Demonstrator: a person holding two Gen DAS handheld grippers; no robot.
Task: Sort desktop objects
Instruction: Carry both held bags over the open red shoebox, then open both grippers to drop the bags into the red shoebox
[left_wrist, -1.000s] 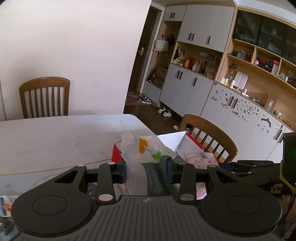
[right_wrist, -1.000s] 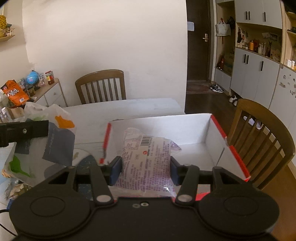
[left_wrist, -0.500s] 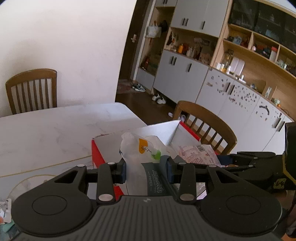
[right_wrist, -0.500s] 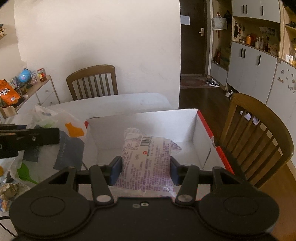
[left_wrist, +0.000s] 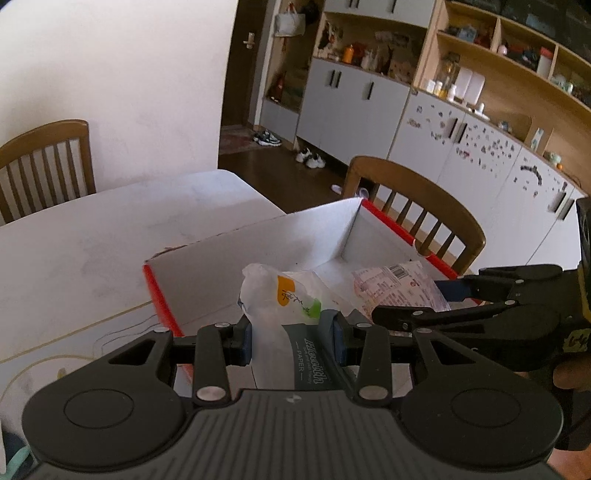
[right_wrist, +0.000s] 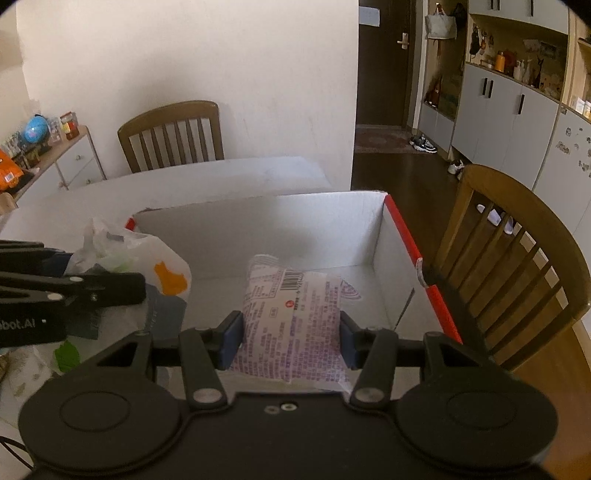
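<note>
My left gripper is shut on a white tissue pack with orange and green marks and a grey "PAPER" label, held over the near left part of the open box. My right gripper is shut on a clear packet with purple print and a barcode, held over the inside of the same white box with red edges. Each view shows the other gripper: the right one in the left wrist view, the left one with the tissue pack in the right wrist view.
The box stands on a white table. Wooden chairs stand at the far side and right of the box. A side cabinet with snacks and a globe stands at the left; wall cupboards at the right.
Both grippers have moved forward over the box with their packs still held. The box now fills more of both views.
</note>
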